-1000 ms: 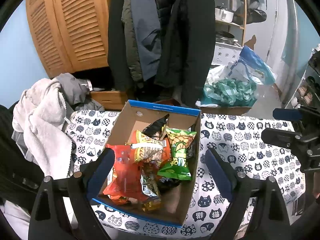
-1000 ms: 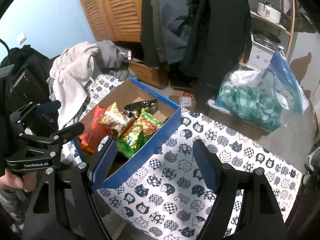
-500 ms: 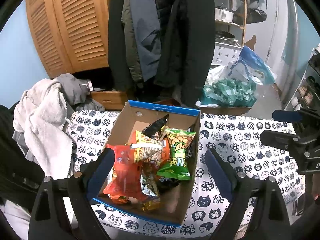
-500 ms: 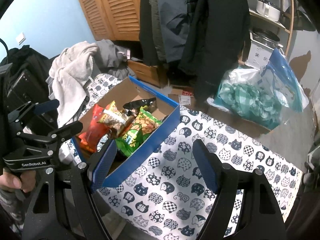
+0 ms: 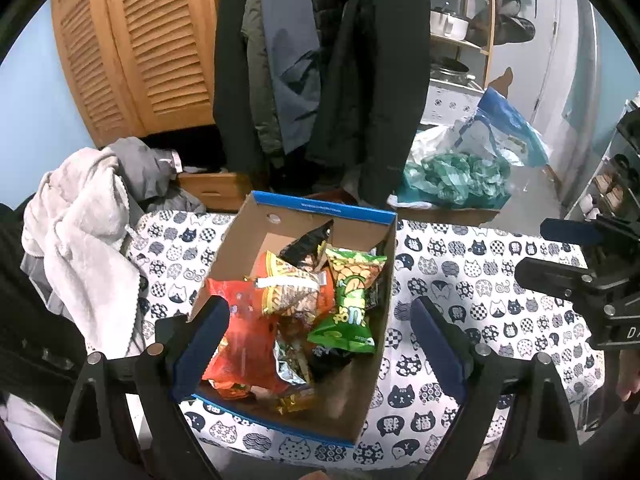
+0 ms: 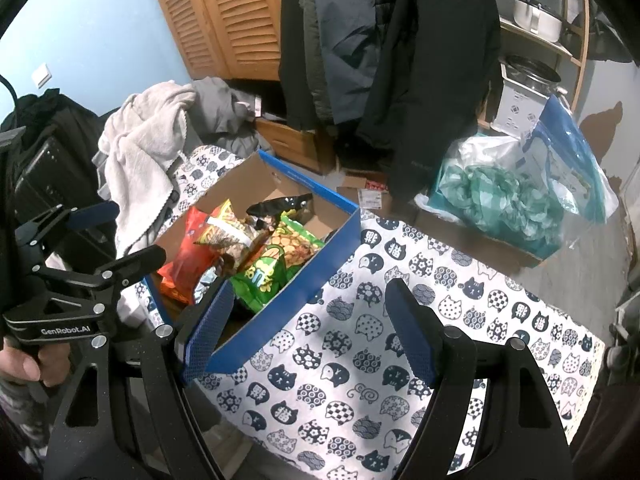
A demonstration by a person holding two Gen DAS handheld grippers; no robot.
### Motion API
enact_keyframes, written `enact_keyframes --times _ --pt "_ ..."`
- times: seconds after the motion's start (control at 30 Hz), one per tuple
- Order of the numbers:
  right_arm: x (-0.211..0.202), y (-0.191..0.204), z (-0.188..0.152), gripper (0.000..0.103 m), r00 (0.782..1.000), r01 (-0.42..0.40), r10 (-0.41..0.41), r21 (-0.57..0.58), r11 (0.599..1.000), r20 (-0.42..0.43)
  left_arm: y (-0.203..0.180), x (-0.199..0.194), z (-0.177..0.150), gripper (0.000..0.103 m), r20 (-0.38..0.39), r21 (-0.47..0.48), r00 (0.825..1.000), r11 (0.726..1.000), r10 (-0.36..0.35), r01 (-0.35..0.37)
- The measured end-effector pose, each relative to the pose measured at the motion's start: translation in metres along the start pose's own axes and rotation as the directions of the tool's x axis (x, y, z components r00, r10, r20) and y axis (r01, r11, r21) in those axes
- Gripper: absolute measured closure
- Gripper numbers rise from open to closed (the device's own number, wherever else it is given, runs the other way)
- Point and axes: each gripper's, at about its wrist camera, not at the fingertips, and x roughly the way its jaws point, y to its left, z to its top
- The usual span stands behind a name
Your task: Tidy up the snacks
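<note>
On the counter (image 5: 480, 280), covered with a cat-print cloth, stood 1 blue-edged cardboard box (image 5: 316, 210) holding the snack bags: a red bag (image 5: 240, 344), a green bag (image 5: 348, 304) and a black bag (image 5: 308, 244). Left tongs (image 5: 320, 344) hung over the box, jaws apart and empty. Right tongs (image 6: 310, 332) were likewise apart, just right of the box.

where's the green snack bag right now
In the left wrist view the green snack bag lies inside the cardboard box, against its right wall, beside the orange-yellow bag. The open left tool hovers above the box.
</note>
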Motion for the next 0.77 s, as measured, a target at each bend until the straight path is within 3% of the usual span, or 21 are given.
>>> enact_keyframes --times 0.77 --pt "0.0070 -0.0029 -0.0037 0.025 1.000 0.003 -0.003 0.001 1.000 -0.022 -0.0021 -0.0038 -0.0003 0.010 0.001 -0.007 1.000 1.000 0.011 -0.011"
